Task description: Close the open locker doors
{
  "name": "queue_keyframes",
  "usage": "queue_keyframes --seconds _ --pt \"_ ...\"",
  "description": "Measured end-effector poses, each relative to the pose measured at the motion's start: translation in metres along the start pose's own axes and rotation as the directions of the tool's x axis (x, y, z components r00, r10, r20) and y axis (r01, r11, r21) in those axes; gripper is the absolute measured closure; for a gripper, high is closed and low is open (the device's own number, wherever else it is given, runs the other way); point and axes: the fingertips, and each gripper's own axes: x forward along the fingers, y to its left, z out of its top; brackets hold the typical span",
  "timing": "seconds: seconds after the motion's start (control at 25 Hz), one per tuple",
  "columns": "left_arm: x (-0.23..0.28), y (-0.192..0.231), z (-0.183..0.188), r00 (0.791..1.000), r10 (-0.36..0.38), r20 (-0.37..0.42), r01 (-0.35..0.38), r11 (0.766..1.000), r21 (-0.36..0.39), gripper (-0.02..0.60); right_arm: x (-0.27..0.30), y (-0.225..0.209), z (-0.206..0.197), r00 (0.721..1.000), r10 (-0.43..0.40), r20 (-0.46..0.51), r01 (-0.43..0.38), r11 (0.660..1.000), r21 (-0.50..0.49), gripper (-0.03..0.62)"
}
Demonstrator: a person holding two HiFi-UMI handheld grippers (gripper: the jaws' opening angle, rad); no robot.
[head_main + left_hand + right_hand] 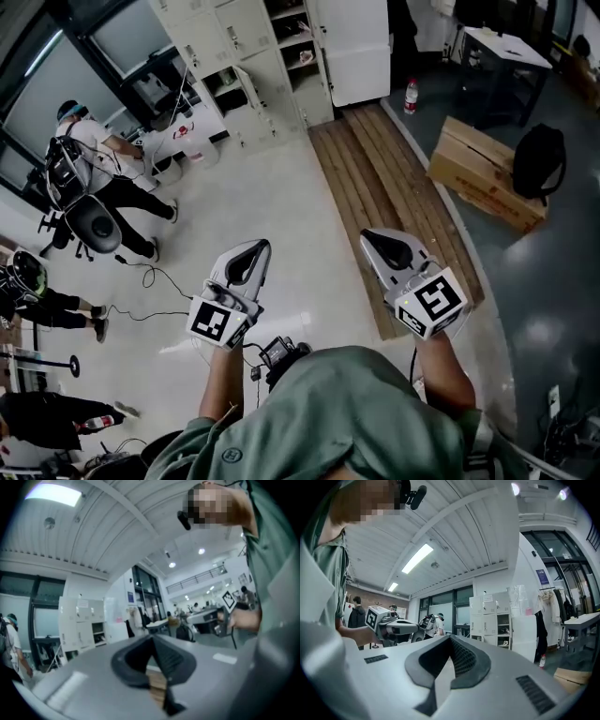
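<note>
The person's green shirt (337, 412) lies nearest. Ahead of it, the left gripper (261, 247) and the right gripper (369, 236) point toward the lockers (246, 56), jaws together and empty. The lockers stand well apart, with some compartments open, so this is probably the approach.

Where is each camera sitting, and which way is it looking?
Head view: on the person's head, looking steeply down at the floor and lockers; shows both forearms, the left gripper and the right gripper.
Left gripper view: on the left gripper, looking along its shut jaws across the room; shows the right gripper beside it.
Right gripper view: on the right gripper, looking along its shut jaws; shows the left gripper.
Shared: both gripper views see the lockers, and each sees the other gripper.
</note>
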Motion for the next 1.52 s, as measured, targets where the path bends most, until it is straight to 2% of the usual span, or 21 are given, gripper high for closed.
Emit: queue_keyframes --seconds 0.24,0.52,0.96,1.12,1.28,1.52 --pt "0.000 0.007 0.003 1.000 0.021 -0.004 -0.021 1.000 -0.014 0.578 0.010 -0.004 -0.003 1.000 0.014 -0.010 -0.014 1.000 0.025 0.589" --pt "0.008 0.035 -0.017 1.000 0.013 -0.018 -0.014 0.999 -0.033 0.578 0.043 -0.009 -0.013 1.000 0.017 -0.006 -0.016 0.998 0.059 0.588" --pt "0.032 0.139 -0.050 1.000 -0.019 -0.001 0.019 0.997 -0.071 0.578 0.151 -0.029 -0.013 0.999 -0.030 -0.019 0.031 0.998 0.060 0.588" --pt "0.038 0.190 -0.064 1.000 -0.024 0.009 0.025 0.996 -0.083 0.578 0.201 -0.033 -0.012 0.998 -0.051 -0.025 0.052 0.997 0.049 0.588" --pt "0.046 0.232 -0.075 0.999 -0.030 0.029 0.032 0.997 -0.065 0.578 0.242 -0.037 -0.012 0.997 -0.069 -0.017 0.069 0.997 0.043 0.588" --pt "0.075 0.280 -0.074 0.996 -0.041 0.074 0.047 0.996 -0.079 0.578 0.302 -0.043 -0.014 0.999 -0.029 -0.030 0.030 0.999 0.043 0.588"
